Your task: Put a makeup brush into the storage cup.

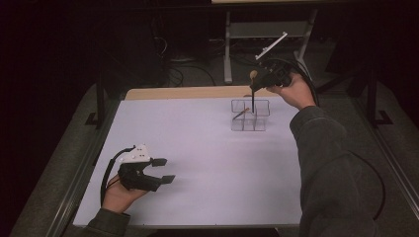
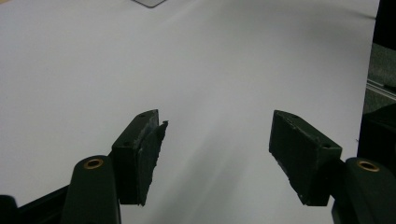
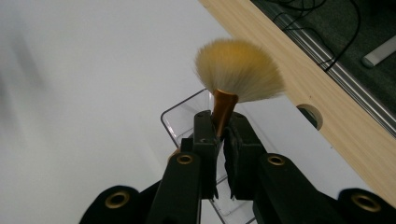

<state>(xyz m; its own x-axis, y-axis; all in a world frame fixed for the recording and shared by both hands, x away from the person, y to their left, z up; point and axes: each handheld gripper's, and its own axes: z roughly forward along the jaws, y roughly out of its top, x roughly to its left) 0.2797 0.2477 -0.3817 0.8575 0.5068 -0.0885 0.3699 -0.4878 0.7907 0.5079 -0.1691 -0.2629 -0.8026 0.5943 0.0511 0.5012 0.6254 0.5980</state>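
Note:
My right gripper (image 1: pixel 255 85) is at the far right of the table, shut on a makeup brush (image 1: pixel 253 100). The brush stands upright, its pale fan of bristles (image 3: pixel 238 70) on top and its copper ferrule pinched between the jaws of my right gripper (image 3: pixel 219 122). Its dark handle points down into a clear compartmented organizer (image 1: pixel 262 123), whose rim (image 3: pixel 180 116) shows beneath the jaws. A thin brown item (image 1: pixel 240 114) leans inside the organizer. My left gripper (image 1: pixel 168 170) sits low at the near left, open with nothing between its jaws (image 2: pixel 217 121).
The white tabletop (image 1: pixel 197 148) spreads between the two hands. A wooden strip (image 1: pixel 188 93) runs along the far edge, with a cable hole (image 3: pixel 310 115) in it. Metal frame legs (image 1: pixel 228 49) and cables lie on the dark floor behind.

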